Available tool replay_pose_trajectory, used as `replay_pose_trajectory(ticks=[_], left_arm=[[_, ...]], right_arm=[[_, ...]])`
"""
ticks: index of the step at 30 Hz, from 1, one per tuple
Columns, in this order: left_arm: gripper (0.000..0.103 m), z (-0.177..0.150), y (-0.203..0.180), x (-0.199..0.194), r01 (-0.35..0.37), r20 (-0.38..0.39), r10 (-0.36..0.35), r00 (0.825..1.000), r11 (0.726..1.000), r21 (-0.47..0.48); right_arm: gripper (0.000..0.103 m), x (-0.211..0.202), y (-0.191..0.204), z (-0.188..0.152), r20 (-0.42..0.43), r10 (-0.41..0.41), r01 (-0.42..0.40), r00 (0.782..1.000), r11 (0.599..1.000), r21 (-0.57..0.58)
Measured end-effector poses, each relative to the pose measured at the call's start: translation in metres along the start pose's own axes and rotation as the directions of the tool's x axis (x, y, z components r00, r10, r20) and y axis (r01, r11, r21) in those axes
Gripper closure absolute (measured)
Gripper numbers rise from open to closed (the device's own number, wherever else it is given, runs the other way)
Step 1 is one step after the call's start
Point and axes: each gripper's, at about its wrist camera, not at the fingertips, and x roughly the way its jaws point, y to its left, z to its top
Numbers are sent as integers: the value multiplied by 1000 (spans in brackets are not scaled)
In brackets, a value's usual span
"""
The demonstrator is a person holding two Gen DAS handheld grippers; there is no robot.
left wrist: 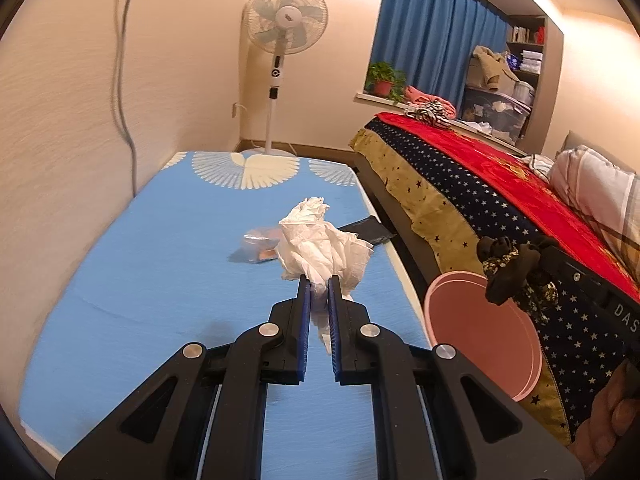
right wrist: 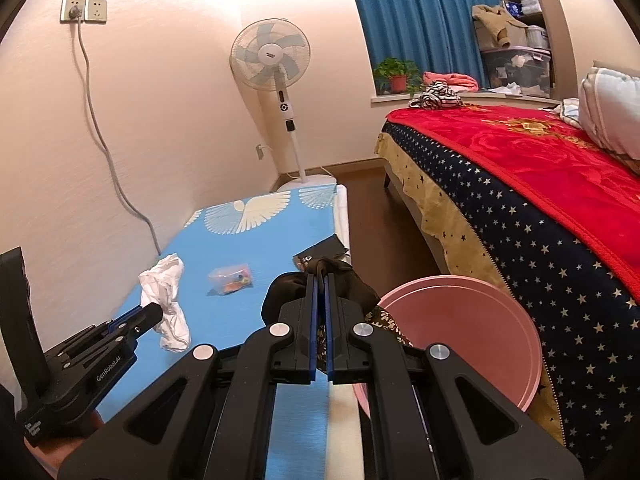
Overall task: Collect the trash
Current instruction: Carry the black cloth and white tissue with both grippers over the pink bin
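Note:
My left gripper [left wrist: 319,280] is shut on a crumpled white tissue [left wrist: 320,240] and holds it above the blue table [left wrist: 160,280]. The tissue also shows in the right wrist view [right wrist: 166,300], pinched in the left gripper [right wrist: 154,311]. My right gripper [right wrist: 319,278] is shut on a dark crumpled wrapper [right wrist: 348,284] with a gold-patterned part, held at the table's right edge beside the pink bin [right wrist: 460,328]. In the left wrist view the wrapper [left wrist: 516,272] hangs over the pink bin [left wrist: 480,328]. A clear plastic packet [left wrist: 260,246] and a black flat packet [left wrist: 366,230] lie on the table.
A bed with a red and starred blanket [right wrist: 540,208] stands right of the bin. A standing fan [right wrist: 272,60] is beyond the table's far end. A wall with a cable [right wrist: 104,148] runs along the table's left side.

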Motion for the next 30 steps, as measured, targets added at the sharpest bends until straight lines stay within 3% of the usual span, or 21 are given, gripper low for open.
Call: replay_pose_trajectory(ticks=[9,30], left_arm=[[94,-5,-16,14,23,-17,-22,1000,1000,15],[94,-14,-57,49,95,-57,-92,994,995,42]], right_arm=[[100,0,-24,1,14,-91,90,996,995,48],[100,5,-59,-3,32,-222,218,975,971,97]])
